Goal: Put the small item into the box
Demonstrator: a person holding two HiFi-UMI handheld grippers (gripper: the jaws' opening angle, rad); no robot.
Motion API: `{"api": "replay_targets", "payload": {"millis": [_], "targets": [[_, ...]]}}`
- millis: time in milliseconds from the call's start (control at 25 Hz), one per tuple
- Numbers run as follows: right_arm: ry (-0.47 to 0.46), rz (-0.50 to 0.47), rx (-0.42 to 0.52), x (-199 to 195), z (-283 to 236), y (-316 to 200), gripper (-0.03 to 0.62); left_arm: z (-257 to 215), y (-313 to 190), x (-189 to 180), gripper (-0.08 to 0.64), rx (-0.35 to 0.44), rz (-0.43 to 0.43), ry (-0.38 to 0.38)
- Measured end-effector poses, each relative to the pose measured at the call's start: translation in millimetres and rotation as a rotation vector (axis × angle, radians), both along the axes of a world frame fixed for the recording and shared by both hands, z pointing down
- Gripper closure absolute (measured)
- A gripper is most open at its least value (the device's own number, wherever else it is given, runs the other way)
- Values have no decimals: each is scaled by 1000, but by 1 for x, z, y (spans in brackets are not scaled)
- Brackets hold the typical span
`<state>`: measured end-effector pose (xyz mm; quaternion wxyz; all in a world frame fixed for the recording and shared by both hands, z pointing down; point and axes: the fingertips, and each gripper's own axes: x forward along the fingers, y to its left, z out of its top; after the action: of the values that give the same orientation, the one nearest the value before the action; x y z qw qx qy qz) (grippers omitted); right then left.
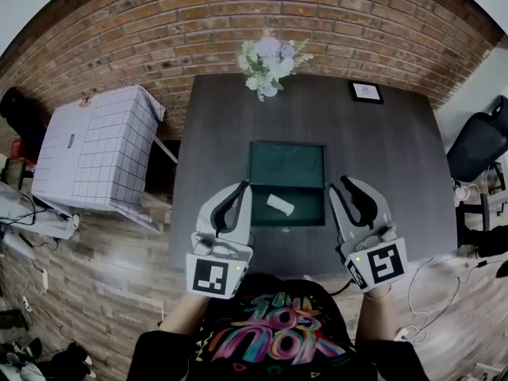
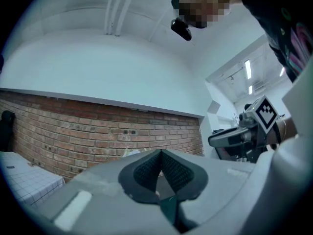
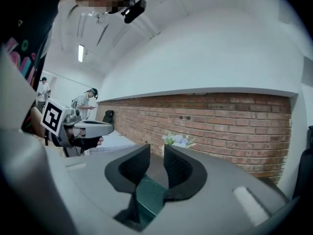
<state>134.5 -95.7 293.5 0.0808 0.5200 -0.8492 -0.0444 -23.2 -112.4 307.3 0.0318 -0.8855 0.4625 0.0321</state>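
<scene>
A dark green box point(image 1: 260, 165) lies open in the middle of the dark table point(image 1: 397, 165). A small white item point(image 1: 279, 205) rests in its near half. My left gripper point(image 1: 241, 187) hovers at the box's left front corner, and in the left gripper view its jaws point(image 2: 160, 153) meet at the tips with nothing between them, pointing up at the brick wall. At the box's right front corner is my right gripper point(image 1: 343, 182). In the right gripper view its pads point(image 3: 156, 155) stand apart with only air between them. Neither gripper touches the item.
A vase of pale flowers point(image 1: 268, 62) and a small framed picture point(image 1: 366, 92) stand at the table's far edge. A white grid-patterned piece of furniture point(image 1: 99, 149) sits to the left, a black chair point(image 1: 480, 145) to the right. Cables lie on the wooden floor.
</scene>
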Motion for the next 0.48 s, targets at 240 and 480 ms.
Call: {"api": "replay_targets", "payload": {"millis": [240, 480], "targets": [[-29, 92, 30, 22, -3, 4, 570, 0, -1, -3, 558, 0, 4, -18], [-42, 130, 12, 34, 8, 9, 591, 8, -2, -12, 558, -29, -11, -25]]}}
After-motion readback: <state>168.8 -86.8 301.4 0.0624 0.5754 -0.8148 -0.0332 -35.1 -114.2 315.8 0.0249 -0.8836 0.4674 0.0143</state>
